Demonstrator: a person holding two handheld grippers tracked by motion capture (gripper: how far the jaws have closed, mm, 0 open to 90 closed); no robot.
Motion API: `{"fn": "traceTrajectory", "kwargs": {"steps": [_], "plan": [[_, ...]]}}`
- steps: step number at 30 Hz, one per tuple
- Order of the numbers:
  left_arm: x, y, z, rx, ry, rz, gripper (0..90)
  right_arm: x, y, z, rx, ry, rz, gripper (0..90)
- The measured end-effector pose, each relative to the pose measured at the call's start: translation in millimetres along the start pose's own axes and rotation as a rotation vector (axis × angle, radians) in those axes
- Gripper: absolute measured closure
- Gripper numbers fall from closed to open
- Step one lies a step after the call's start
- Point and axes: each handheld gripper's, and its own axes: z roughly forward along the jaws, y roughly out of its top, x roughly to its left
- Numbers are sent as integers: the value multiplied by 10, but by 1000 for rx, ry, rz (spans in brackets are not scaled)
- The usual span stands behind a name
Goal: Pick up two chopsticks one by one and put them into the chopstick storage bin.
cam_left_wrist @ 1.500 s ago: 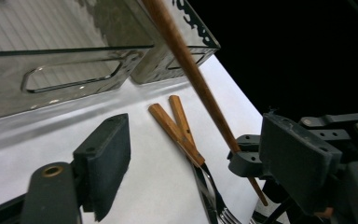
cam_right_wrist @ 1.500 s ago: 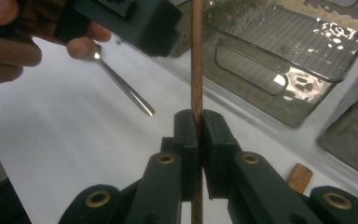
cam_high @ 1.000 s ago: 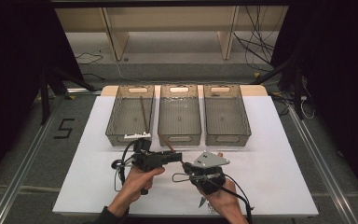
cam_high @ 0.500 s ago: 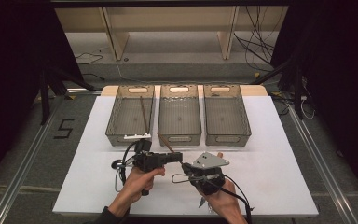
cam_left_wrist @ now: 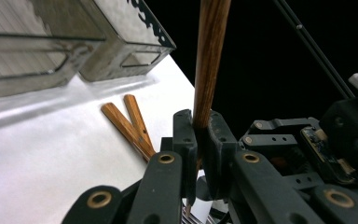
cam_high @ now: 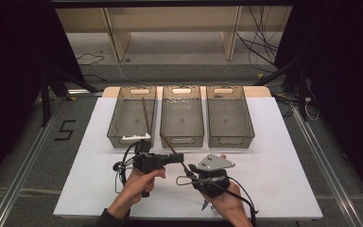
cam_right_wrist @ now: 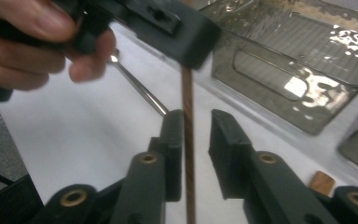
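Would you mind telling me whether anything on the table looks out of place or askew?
Two wooden sticks lie crossed on the white table beside the bins, not inside one. Another stick leans tilted in the left bin. Nothing looks spilled or damaged.

Held stick (cam_left_wrist: 209,60): brown, wood-grained chopstick
Loose sticks (cam_left_wrist: 127,122): two orange-brown wooden chopsticks
Table (cam_high: 283,156): plain white
Bins (cam_high: 229,116): three smoky grey translucent plastic trays
Left gripper (cam_high: 177,157): black
Right gripper (cam_high: 192,173): black, grey three-cornered plate
Floor mark (cam_high: 65,130): black "5" on grey
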Motion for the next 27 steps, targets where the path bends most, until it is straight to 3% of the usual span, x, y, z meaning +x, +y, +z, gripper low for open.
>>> {"fn": "traceTrajectory", "kwargs": {"steps": [6,12,19,27], "plan": [[28,91,-142,-26,61,35,843,-149,-74,-82,17,22,35,526],[65,229,-344,-44,101,54,843,-306,-215,-119,68,-15,85,389],[60,473,-576,-51,156,86,843,-466,-403,-179,90,-46,155,298],[92,801,-790,-57,216,102,843,-546,-507,-238,84,-62,192,280]]}}
